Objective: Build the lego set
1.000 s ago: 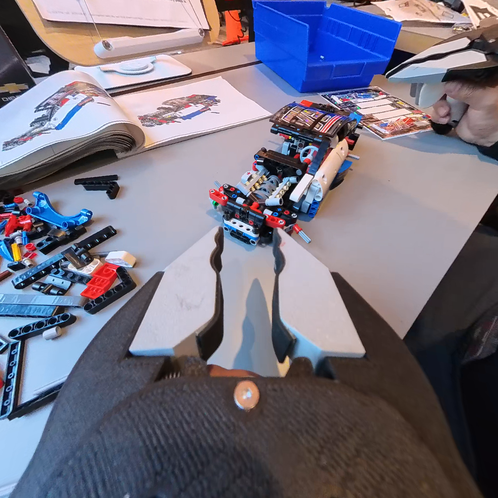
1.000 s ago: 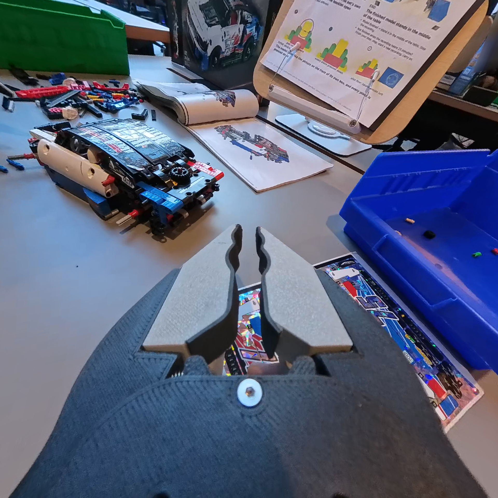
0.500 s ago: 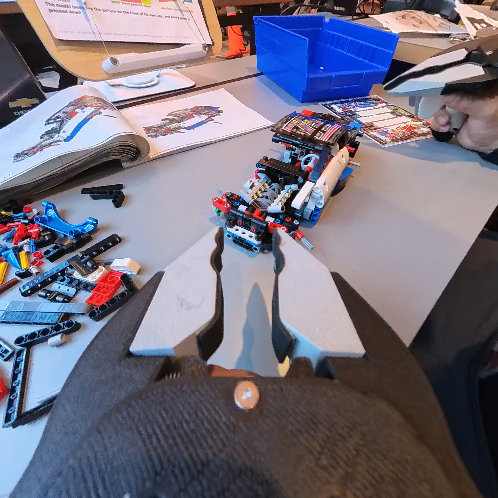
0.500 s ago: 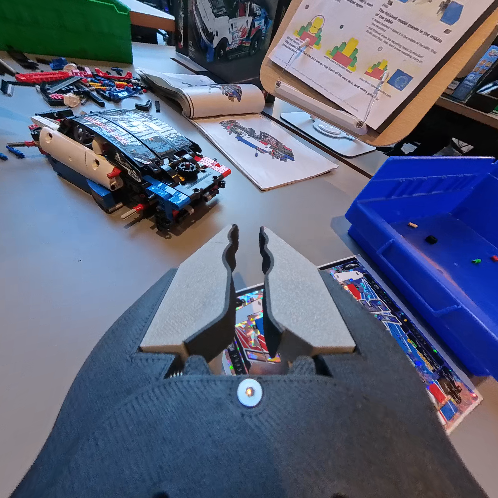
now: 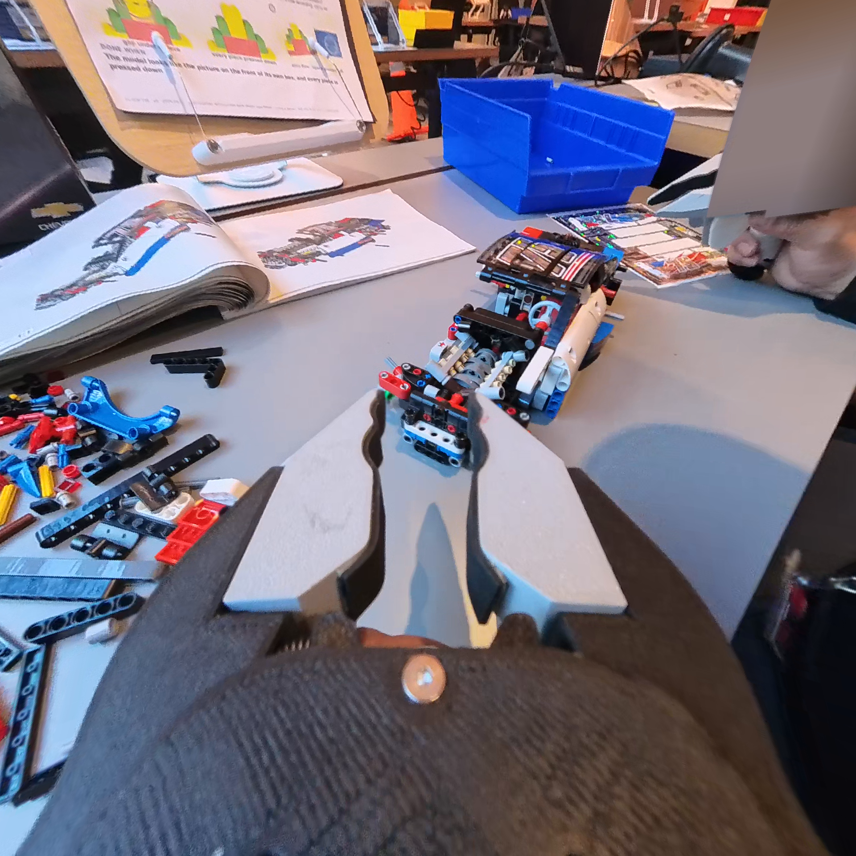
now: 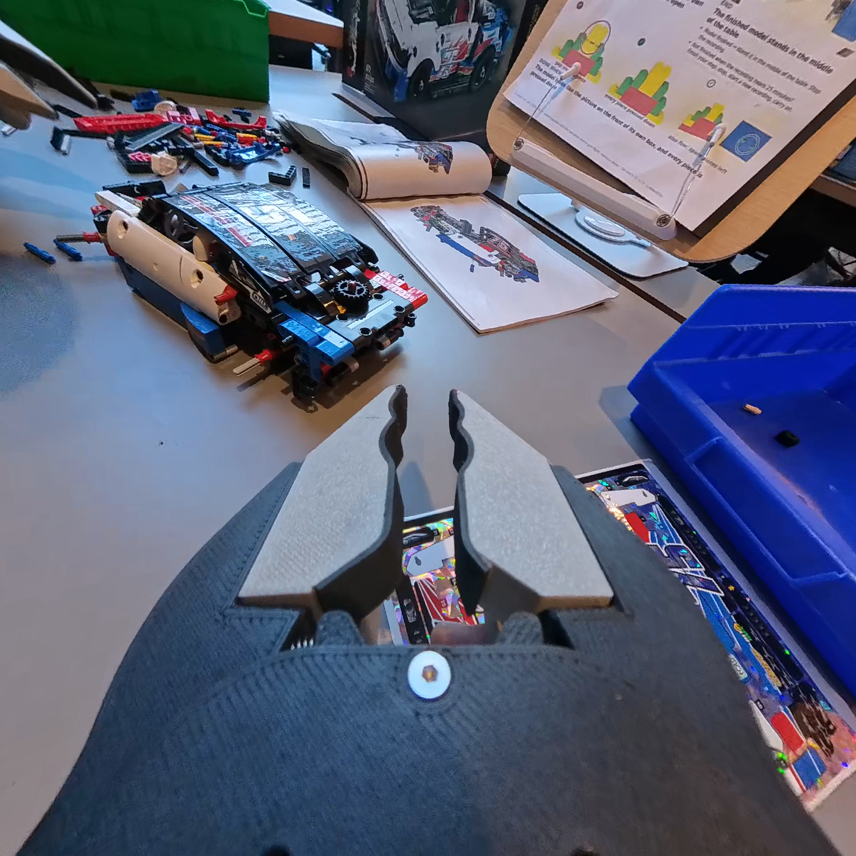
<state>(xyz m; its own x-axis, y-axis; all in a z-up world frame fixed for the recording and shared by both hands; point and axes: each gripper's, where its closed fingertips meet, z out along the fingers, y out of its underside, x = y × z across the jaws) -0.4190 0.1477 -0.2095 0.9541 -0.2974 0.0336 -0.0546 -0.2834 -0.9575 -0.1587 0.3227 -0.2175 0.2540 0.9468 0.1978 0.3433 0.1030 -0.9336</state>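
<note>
Grey table (image 5: 695, 393) carried the scene | lego car (image 5: 509, 352) lay mid-table, its near end between the left gripper (image 5: 424, 417) fingertips, jaws apart, empty | right gripper (image 6: 427, 403) hung over sticker sheet (image 6: 722, 602) beside blue bin (image 6: 764, 463), jaws apart, empty | loose pieces (image 5: 92, 472) left of car | open manual (image 5: 208, 259) behind.

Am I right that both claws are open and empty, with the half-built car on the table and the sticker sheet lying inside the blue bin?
Not quite: the sticker sheet lies on the table beside the blue bin, as the right wrist view shows. The left claw and right claw are open and empty, and the car is on the table.
</note>
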